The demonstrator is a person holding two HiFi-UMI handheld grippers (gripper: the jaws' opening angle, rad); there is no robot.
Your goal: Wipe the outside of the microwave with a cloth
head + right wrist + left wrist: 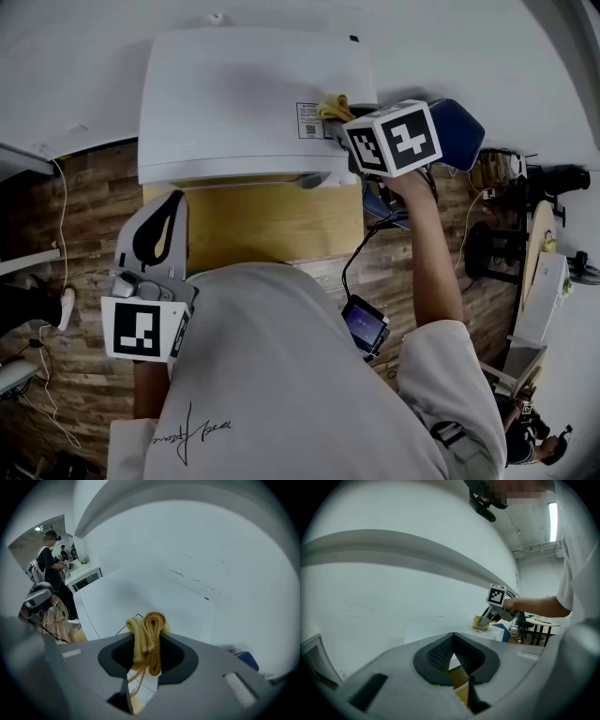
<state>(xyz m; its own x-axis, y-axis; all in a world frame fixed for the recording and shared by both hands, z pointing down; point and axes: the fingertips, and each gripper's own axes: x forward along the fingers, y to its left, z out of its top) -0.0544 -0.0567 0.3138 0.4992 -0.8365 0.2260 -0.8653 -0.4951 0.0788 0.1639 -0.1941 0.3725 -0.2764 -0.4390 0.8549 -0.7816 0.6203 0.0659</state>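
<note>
Backdrop: white wall (469, 37) standing behind.
Microwave (234, 94): sitting on cardboard box (272, 220).
Right gripper (147, 644): clamping yellow cloth (146, 632), which is lying against the microwave's top, right edge.
Left gripper (451, 649): holding its jaws together, gripping nothing.

- Microwave (234, 103): white casing. Label (309, 120) at 3 o'clock edge of top: white, black print and code square.
- Cloth (147, 637): two-tone, pale yellow and ochre; loose ochre threads at 6 o'clock.
- Right gripper (146, 660): grey body, black pads. Right cube (394, 138): white, black square pattern.
- Left gripper (452, 656): grey, black ribbed pads. Left cube (141, 328): same pattern.
- Box (272, 220), 6 o'clock of microwave: yellow-brown.
- Floor (84, 216): brown wood planks.
- Object (459, 131), 3 o'clock of microwave: dark blue.
- Shirt (281, 375): off-white, dark script.
</note>
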